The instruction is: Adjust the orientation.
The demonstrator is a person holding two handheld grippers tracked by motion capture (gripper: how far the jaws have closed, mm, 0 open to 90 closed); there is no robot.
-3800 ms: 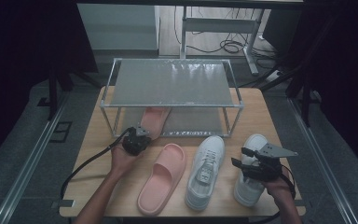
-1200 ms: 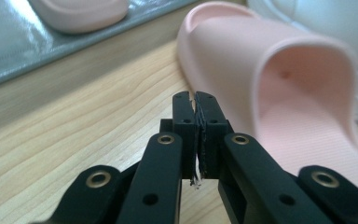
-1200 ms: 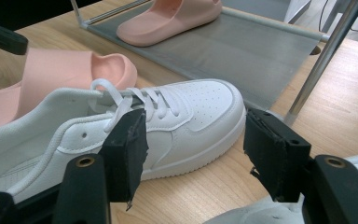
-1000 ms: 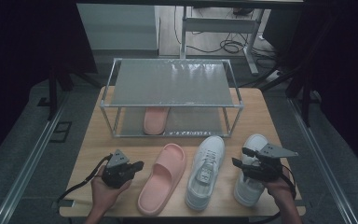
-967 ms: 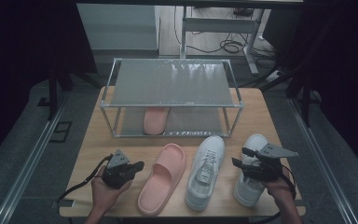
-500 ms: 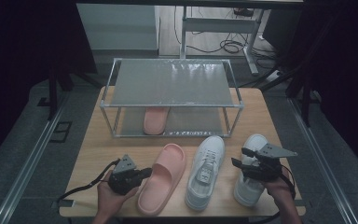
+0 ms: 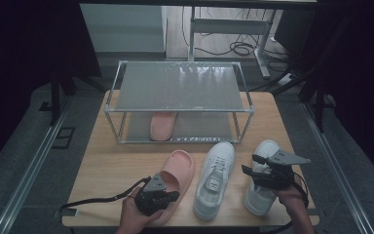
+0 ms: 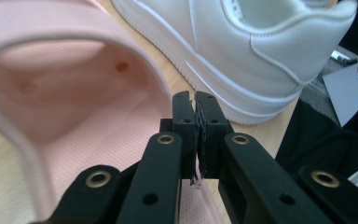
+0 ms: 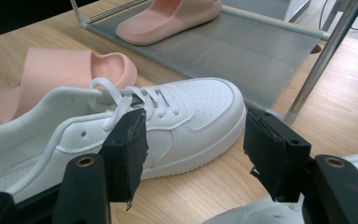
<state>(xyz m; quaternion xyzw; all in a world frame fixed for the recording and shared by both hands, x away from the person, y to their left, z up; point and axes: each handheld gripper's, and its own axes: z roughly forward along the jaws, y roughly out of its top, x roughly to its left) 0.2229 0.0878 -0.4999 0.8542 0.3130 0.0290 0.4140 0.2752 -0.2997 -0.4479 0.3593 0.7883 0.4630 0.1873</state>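
The counter [image 7: 112, 165] is pale wood with a matt grain. The pink slipper [image 8: 65, 93] looks like soft foam, its footbed finely textured. The white sneaker [image 9: 177, 116] has smooth, faintly shiny leather-like panels and cloth laces. The rack [image 7: 180, 87] has shiny metal tubes and grey matt shelves. The fingers [image 9: 130, 144] carry rough black pads.

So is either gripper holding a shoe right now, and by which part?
Neither. The left gripper has its jaws shut with nothing between them, above the heel end of the pink slipper. The right gripper is open above a white sneaker.
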